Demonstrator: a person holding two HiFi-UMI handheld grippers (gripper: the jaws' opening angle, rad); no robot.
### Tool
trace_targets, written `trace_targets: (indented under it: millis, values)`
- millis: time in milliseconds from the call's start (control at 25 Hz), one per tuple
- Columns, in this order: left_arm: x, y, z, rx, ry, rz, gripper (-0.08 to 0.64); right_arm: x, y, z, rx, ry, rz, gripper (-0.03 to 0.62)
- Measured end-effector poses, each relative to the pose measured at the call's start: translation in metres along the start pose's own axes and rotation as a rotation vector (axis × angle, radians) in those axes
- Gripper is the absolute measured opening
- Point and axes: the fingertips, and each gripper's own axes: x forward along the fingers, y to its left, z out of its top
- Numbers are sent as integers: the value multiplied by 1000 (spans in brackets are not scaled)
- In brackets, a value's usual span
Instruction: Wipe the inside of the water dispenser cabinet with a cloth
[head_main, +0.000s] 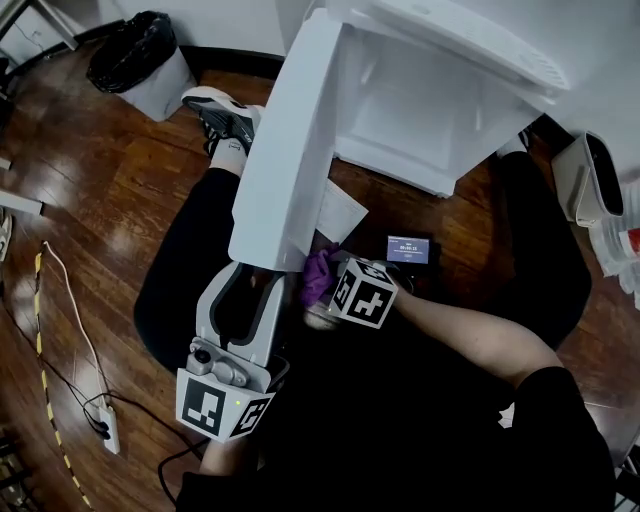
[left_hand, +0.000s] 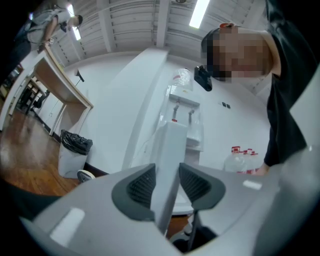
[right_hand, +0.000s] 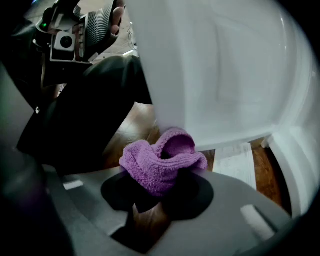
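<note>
Checker: While the left gripper (left_hand: 167, 186) sits low in the head view, left of centre, what is it on?
Tagger: Narrow grip. Its 2 dark ribbed pads (left_hand: 141, 186) are clamped on the edge of the flat white cabinet door (head_main: 290, 140). The door is swung open and runs from top centre down to frame centre.
Checker: Right gripper (right_hand: 159, 192)?
Tagger: Jaws partway closed, holding the bunched purple terry cloth (right_hand: 160, 162). The cloth bulges out past the tips.
Checker: Where's the cloth in the head view?
Tagger: Frame centre, just beside the door's lower corner. Can't tell if it touches. It's outside the white water dispenser cabinet (head_main: 420, 120), whose open cavity is upper centre-right, above the cloth in the frame.
Checker: Arm?
Tagger: A bare forearm (head_main: 470, 335) comes in from lower right to the right gripper.
Checker: Anything else on the dark wooden floor (head_main: 100, 200)?
Tagger: A white paper sheet (head_main: 345, 212) under the door. A small dark device with a lit screen (head_main: 408, 250) right of centre. A grey bin with a black bag (head_main: 140, 65) upper left. A white power strip (head_main: 110, 428) lower left.
</note>
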Motion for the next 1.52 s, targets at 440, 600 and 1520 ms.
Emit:
trace_targets:
  millis: [440,600,1520]
  values:
    - [-9,20,2,21,11,62,186,-181,7,168,-72,-598,-123,142]
    - [-10,21,2,-11,12,67,186,-146,-2,141,-104,-553,-114,141]
    - [31,-106,37,81,15,-321,167,-256,-127,88,-68,-640,-566,143]
